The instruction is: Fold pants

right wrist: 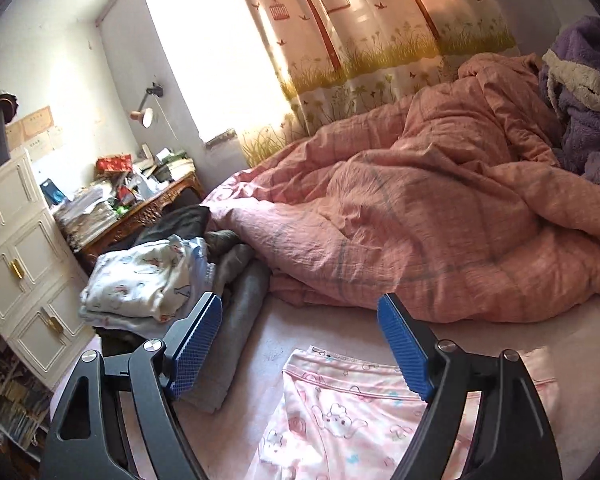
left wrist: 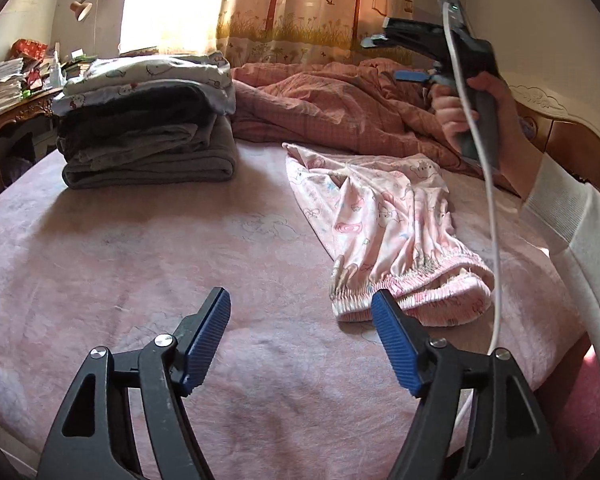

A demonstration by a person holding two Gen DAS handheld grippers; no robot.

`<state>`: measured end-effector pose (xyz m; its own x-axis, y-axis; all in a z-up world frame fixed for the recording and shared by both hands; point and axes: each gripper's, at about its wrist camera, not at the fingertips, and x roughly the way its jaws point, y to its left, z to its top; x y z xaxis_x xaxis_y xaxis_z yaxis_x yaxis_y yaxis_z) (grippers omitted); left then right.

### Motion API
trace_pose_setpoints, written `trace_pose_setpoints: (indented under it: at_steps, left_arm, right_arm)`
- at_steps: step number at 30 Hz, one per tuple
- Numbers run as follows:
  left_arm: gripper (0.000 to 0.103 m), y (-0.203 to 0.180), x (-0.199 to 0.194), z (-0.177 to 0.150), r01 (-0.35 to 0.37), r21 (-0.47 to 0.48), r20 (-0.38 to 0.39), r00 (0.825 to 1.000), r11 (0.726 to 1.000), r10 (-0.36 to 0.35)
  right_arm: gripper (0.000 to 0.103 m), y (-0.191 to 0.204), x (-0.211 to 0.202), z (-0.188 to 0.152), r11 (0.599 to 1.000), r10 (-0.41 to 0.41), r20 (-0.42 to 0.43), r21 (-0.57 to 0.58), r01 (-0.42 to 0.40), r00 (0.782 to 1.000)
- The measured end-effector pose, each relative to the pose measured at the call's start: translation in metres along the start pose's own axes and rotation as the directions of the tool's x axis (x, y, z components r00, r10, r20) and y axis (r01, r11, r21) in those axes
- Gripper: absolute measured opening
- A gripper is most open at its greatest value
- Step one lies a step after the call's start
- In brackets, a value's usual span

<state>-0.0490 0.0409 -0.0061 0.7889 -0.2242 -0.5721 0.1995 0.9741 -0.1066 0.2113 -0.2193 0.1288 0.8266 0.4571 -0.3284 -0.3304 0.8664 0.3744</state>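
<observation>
Pink cartoon-print pants point(left wrist: 380, 216) lie crumpled on the pink bed sheet point(left wrist: 140, 260), elastic waistband point(left wrist: 400, 292) toward me and legs running away. My left gripper point(left wrist: 300, 296) hovers open just left of the waistband, with nothing between its blue pads. The right gripper point(left wrist: 388, 60) is held high above the far end of the pants by a hand in a white sleeve. In the right wrist view that gripper point(right wrist: 300, 300) stands open and empty, with the pants point(right wrist: 340, 420) below it.
A stack of folded clothes point(left wrist: 148, 120) sits at the bed's far left, also in the right wrist view point(right wrist: 140, 284). A rumpled pink quilt point(right wrist: 420, 220) fills the back, with a purple robe point(right wrist: 588, 112) beside it. A cluttered desk point(left wrist: 12, 92) and white drawers point(right wrist: 16, 260) stand left.
</observation>
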Motion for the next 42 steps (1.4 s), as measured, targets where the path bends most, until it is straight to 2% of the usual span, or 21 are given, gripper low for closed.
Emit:
trace_pose_setpoints:
  at_steps: [3,5,6,9,11,13,16,18,21,23,25,27,28,29,30,33,36,39,42]
  left_arm:
    - [0.069,-0.002,-0.008,0.019,0.014,0.03,0.075,0.997,0.999,-0.016]
    - [0.04,-0.008,-0.003,0.037,0.059,0.072,0.101,0.993,0.996,-0.066]
    - [0.039,-0.01,0.003,0.046,0.089,0.081,0.104,0.99,0.993,-0.097]
    - [0.039,-0.014,0.032,0.07,0.188,0.065,0.058,0.98,0.98,-0.191]
    - [0.039,-0.017,0.062,0.082,0.219,0.033,-0.017,0.976,0.975,-0.219]
    - [0.038,-0.02,0.093,0.087,0.227,0.011,-0.099,0.969,0.974,-0.225]
    - [0.029,-0.025,0.128,0.081,0.176,0.008,-0.177,0.969,0.984,-0.172]
    - [0.024,-0.024,0.141,0.075,0.178,-0.022,-0.211,0.961,0.984,-0.179]
    - [0.023,-0.024,0.139,0.069,0.228,-0.053,-0.199,0.951,0.972,-0.234]
    - [0.023,-0.028,0.137,0.068,0.224,-0.025,-0.189,0.956,0.974,-0.224]
    - [0.023,-0.032,0.14,0.069,0.229,-0.013,-0.201,0.953,0.973,-0.227]
    - [0.021,-0.035,0.148,0.071,0.202,-0.004,-0.222,0.955,0.979,-0.198]
    - [0.002,-0.035,0.152,0.07,0.148,0.0,-0.231,0.962,0.989,-0.144]
    - [0.0,-0.035,0.153,0.069,0.096,0.002,-0.236,0.967,0.995,-0.093]
    - [0.0,-0.034,0.15,0.069,0.069,-0.001,-0.219,0.973,0.998,-0.068]
    - [0.0,-0.029,0.126,0.072,0.047,-0.004,-0.121,0.992,0.999,-0.048]
    - [0.0,-0.022,0.114,0.079,0.007,0.006,-0.079,0.997,1.0,-0.006]
    - [0.0,-0.012,0.114,0.083,-0.036,-0.003,-0.083,0.996,0.999,0.035]
    - [0.0,-0.004,0.124,0.079,-0.077,-0.01,-0.129,0.989,0.997,0.075]
  right_arm:
    - [0.082,-0.007,-0.066,-0.006,0.998,-0.042,0.058,-0.035,0.044,0.997]
    - [0.082,-0.015,-0.101,-0.015,0.991,-0.129,0.076,-0.036,0.132,0.989]
    - [0.082,-0.02,-0.116,-0.022,0.986,-0.16,0.076,-0.023,0.163,0.984]
    - [0.082,-0.042,-0.151,-0.05,0.985,-0.169,0.025,0.023,0.168,0.985]
    - [0.076,-0.052,-0.164,-0.077,0.987,-0.151,-0.026,0.052,0.152,0.988]
    - [0.067,-0.057,-0.167,-0.108,0.99,-0.12,-0.077,0.068,0.125,0.99]
    - [0.055,-0.063,-0.153,-0.151,0.99,-0.078,-0.155,0.108,0.096,0.985]
    - [0.054,-0.068,-0.134,-0.171,0.986,-0.037,-0.2,0.154,0.069,0.979]
    - [0.053,-0.082,-0.107,-0.188,0.962,0.011,-0.241,0.266,0.055,0.971]
    - [0.053,-0.087,-0.093,-0.193,0.942,0.03,-0.28,0.329,0.066,0.959]
    - [0.052,-0.083,-0.087,-0.196,0.941,0.027,-0.287,0.331,0.072,0.957]
    - [0.051,-0.079,-0.084,-0.197,0.945,0.024,-0.286,0.32,0.072,0.958]
    - [0.038,-0.078,-0.081,-0.198,0.943,0.045,-0.294,0.329,0.057,0.955]
    - [0.029,-0.078,-0.077,-0.199,0.939,0.068,-0.307,0.341,0.043,0.949]
    - [0.003,-0.076,-0.074,-0.201,0.938,0.086,-0.32,0.347,0.032,0.943]
    - [0.003,-0.07,-0.077,-0.201,0.951,0.044,-0.307,0.305,0.055,0.951]
    - [0.001,-0.061,-0.095,-0.195,0.964,-0.071,-0.25,0.233,0.131,0.966]
    - [0.001,-0.061,-0.11,-0.189,0.952,-0.192,-0.213,0.195,0.234,0.958]
    - [0.001,-0.067,-0.12,-0.189,0.943,-0.241,-0.205,0.182,0.279,0.949]
